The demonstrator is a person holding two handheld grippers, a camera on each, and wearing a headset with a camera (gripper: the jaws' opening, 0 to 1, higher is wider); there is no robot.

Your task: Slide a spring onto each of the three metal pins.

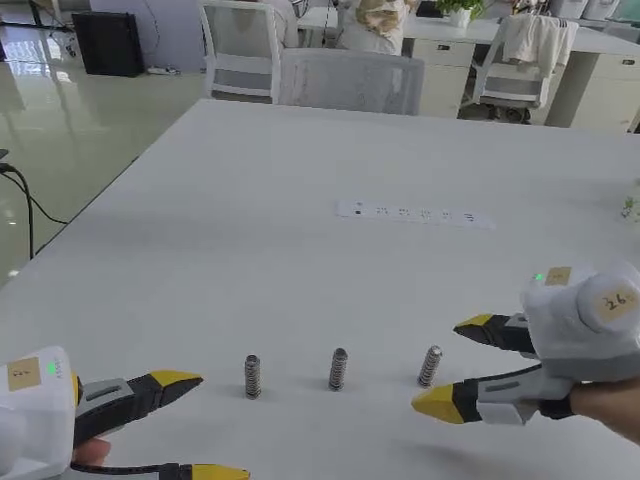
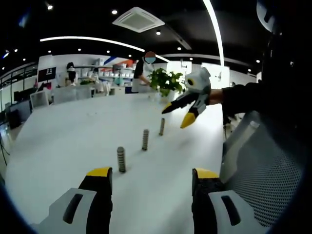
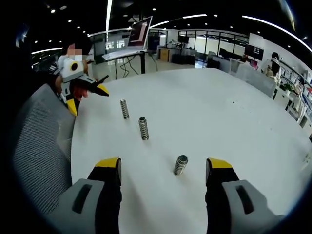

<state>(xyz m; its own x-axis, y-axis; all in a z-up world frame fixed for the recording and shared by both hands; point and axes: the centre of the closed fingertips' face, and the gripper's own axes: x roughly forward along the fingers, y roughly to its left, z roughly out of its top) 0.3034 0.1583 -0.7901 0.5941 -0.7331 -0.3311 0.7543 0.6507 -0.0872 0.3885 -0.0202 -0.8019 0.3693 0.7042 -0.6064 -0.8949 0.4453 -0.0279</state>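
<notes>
Three upright pins stand in a row near the table's front edge, each wrapped in a spring: the left spring, the middle spring and the right spring. My left gripper is open at the bottom left, a short way left of the left spring. My right gripper is open just right of the right spring, with nothing between its yellow-tipped jaws. The left gripper view shows the right gripper beyond the row; the right gripper view shows the left gripper in the distance.
A white power strip lies flat further back on the white table. Grey mesh chairs stand at the far edge. A chair back is close on my side. A person stands behind a plant.
</notes>
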